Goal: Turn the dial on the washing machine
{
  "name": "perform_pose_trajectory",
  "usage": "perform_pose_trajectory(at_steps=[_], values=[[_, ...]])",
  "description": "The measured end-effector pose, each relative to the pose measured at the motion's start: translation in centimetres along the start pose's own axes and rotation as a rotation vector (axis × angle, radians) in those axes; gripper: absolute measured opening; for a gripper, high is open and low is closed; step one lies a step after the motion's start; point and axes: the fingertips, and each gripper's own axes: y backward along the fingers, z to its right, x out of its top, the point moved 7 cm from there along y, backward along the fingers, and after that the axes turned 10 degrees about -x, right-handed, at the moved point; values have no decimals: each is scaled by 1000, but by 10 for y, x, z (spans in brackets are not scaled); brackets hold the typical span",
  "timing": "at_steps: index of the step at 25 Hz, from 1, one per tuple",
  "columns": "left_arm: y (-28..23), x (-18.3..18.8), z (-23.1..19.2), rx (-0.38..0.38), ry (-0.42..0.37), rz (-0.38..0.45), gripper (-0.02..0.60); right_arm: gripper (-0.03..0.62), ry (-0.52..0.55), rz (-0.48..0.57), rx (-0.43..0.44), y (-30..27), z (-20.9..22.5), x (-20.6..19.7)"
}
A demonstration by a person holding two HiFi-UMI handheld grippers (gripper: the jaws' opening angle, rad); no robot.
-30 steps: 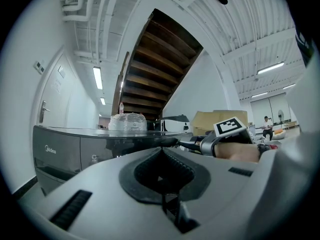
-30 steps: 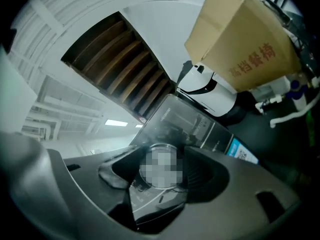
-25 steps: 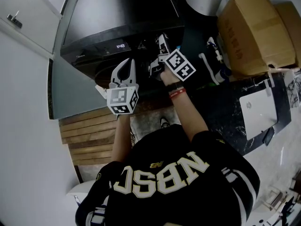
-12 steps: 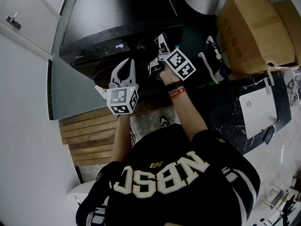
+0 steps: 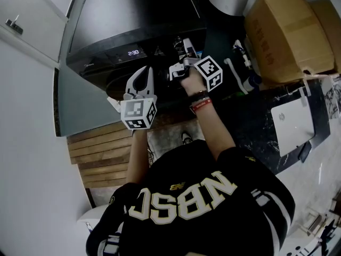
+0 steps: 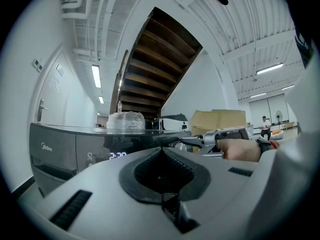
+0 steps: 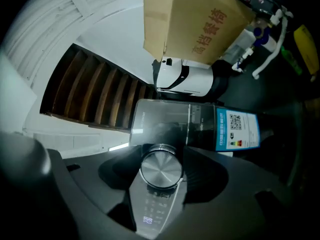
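Bright white hall, dark wooden staircase (image 6: 150, 69) overhead, cardboard box (image 5: 285, 31) off to the right, and in the middle a dark washing machine (image 5: 133, 15) with a lit display (image 5: 134, 53) on its front panel. On that same panel, to the right of the display, the dial (image 7: 161, 171): a round knob with a brushed metal face, standing proud of glossy dark trim. Right claw (image 5: 183, 46) clenched on it, one dark pad against each side of the rim. Left claw (image 6: 161, 149) closed on nothing, tips together, held low and clear of the panel. Likely stiff and solid to handle, fixed to its shaft, free to turn only about its own axis, probably in small clicks. Smooth metal rim, so probably slippery under a light squeeze; best taken across the full width of the rim, pads opposite one another, and rolled from the wrist without pulling outward. Little sign of fragility beyond the glossy trim around it, probably easy to scuff with a slipping pad.
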Motion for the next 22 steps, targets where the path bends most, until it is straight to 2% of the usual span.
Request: perform_pose_trajectory(at_steps=[10, 12, 17, 22], values=[[0, 1, 1, 3, -3, -1, 15, 262, -24, -6, -3, -1, 1, -1], [1, 3, 2, 5, -6, 0, 15, 262, -98, -8, -8, 0, 4, -1], [4, 3, 3, 6, -7, -3, 15, 264, -404, -23, -18, -3, 16, -6], [10, 5, 7, 7, -10, 3, 15, 255, -422, -64, 9, -2, 19, -6]])
